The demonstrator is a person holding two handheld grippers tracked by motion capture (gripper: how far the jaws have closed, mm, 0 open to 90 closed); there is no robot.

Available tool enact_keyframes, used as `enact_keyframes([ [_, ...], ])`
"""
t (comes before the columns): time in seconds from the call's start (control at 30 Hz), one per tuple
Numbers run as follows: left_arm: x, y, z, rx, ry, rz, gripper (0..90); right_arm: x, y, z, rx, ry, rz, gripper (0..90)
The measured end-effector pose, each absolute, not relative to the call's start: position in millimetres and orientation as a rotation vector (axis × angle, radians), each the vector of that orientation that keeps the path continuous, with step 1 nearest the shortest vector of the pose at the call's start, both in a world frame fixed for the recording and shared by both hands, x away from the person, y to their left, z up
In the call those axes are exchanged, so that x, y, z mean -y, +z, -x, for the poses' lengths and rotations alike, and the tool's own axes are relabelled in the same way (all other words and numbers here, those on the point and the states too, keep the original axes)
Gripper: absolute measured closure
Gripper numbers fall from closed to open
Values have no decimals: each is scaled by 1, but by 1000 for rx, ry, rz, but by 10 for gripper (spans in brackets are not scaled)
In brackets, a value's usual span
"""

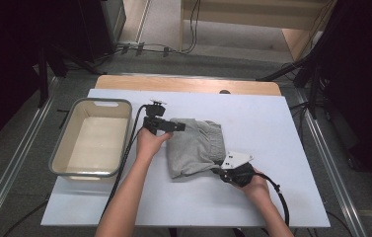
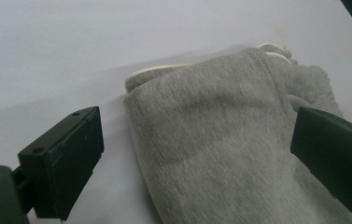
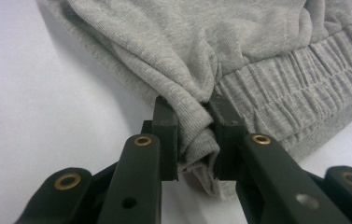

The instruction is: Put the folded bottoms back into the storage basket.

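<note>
Two hands (image 1: 150,142) flanking folded garment (image 1: 195,146)

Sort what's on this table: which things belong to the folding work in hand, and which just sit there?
In the job:
grey garment
right claw, shut on its corner
left claw, open at its far edge

Lying about:
grey tub

- The garment (image 1: 195,146) lies in the middle of the table (image 1: 282,128)
- The tub (image 1: 93,137) stands left of it
- The left gripper (image 1: 171,126) is at its far left corner, the right gripper (image 1: 219,170) at its near right corner
</note>
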State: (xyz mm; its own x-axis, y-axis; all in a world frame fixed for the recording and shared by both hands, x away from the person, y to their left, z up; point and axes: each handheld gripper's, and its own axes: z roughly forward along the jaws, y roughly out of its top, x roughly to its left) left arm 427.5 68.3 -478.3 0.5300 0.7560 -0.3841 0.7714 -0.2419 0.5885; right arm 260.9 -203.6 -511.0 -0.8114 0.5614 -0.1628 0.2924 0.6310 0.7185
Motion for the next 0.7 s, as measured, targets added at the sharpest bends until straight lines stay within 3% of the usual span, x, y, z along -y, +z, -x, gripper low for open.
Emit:
enact_keyframes([
  [0.7,-66,-496,-438,-1268,-44,-2020,162,204,-511,-261,-2483,999,-679,731],
])
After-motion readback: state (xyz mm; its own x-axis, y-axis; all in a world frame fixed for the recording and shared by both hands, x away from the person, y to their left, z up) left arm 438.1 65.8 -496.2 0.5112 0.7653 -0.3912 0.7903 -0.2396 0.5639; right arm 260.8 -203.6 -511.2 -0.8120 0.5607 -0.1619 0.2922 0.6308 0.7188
